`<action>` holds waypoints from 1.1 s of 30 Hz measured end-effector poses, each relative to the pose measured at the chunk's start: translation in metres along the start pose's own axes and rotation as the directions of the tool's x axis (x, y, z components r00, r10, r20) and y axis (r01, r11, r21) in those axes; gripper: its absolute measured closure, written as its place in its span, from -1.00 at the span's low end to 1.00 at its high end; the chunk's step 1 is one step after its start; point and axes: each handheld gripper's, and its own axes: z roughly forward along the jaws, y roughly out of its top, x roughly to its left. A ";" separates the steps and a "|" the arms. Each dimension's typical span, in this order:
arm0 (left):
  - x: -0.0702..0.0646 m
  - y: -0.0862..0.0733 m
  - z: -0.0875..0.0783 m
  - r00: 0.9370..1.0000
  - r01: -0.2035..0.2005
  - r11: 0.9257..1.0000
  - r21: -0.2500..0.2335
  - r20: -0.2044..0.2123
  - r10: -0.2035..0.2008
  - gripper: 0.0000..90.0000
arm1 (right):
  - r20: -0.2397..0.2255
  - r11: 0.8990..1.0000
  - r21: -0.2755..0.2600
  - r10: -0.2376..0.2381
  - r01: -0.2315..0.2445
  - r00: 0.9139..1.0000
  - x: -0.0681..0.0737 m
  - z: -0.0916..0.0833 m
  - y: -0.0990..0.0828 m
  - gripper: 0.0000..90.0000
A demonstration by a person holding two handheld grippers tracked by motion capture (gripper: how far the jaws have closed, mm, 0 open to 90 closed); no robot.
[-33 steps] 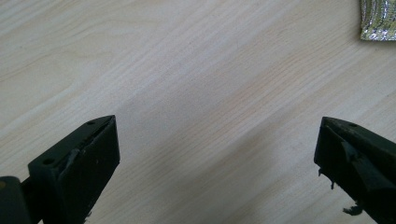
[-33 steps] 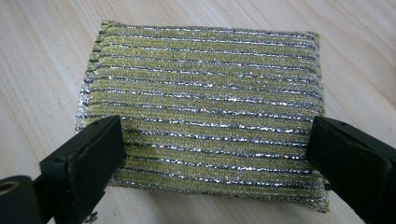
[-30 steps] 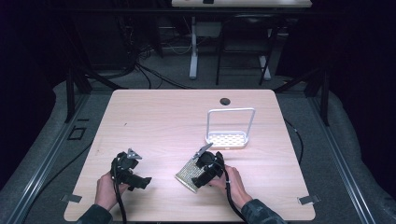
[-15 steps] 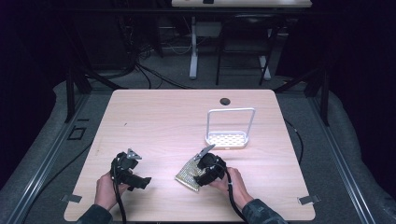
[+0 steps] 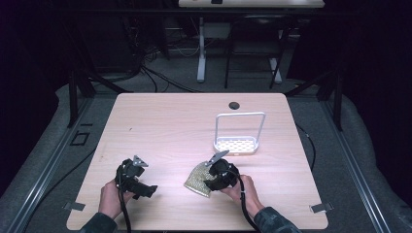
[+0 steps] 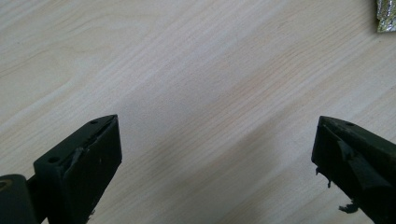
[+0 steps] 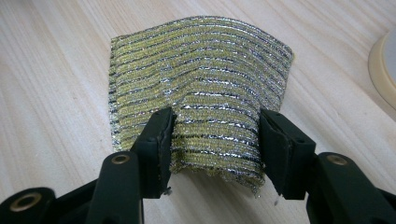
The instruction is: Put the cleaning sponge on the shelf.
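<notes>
Right gripper pinches the near edge of gold-silver scouring pad, which bulges up off the desk's front, near white rack. Left gripper spread wide over bare desk, holding nothing.

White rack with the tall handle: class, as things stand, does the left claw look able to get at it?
Probably yes. The left claw is open and holds nothing, and bare table lies between it and the white rack. The sponge and right claw sit beside that path.
</notes>
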 end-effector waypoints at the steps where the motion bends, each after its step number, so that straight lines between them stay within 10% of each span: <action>1: 0.000 0.000 0.000 1.000 0.000 1.000 0.000 0.000 0.000 -0.96 | 0.003 1.000 0.000 -0.007 0.007 1.000 0.001 -0.001 0.000 0.06; 33: -0.001 0.001 0.002 1.000 -0.014 1.000 0.007 0.008 0.014 -0.99 | 0.001 0.996 -0.086 -0.006 0.006 1.000 0.004 -0.051 0.000 0.05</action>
